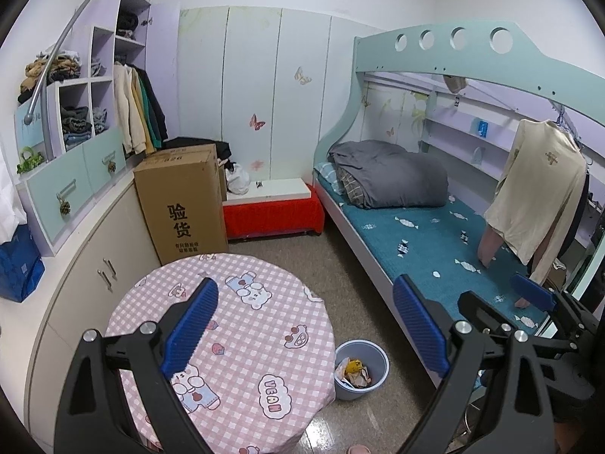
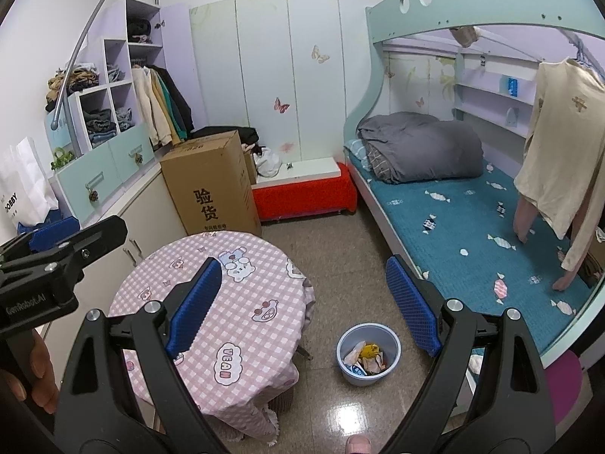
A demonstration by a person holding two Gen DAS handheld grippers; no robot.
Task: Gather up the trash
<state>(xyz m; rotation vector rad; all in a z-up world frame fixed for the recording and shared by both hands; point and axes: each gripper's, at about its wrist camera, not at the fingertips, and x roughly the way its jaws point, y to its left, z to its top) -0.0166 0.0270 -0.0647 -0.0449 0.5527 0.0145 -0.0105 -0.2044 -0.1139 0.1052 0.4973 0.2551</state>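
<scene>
Trash fills the bin, partly rim-hidden; both tongs gape, empty.

This was a bedroom in a home. A mint-green bunk bed frame with round cut-outs held a teal mattress cover printed with sweets and a rolled grey quilt. Open lilac cubby shelves were stuffed with folded clothes, and jackets hung on a rail beside them. Butterfly stickers dotted the pale wall panels. A round table under a pink checked cloth with cartoon bears stood by a brown cardboard box and a small pale-blue plastic waste bin
</scene>
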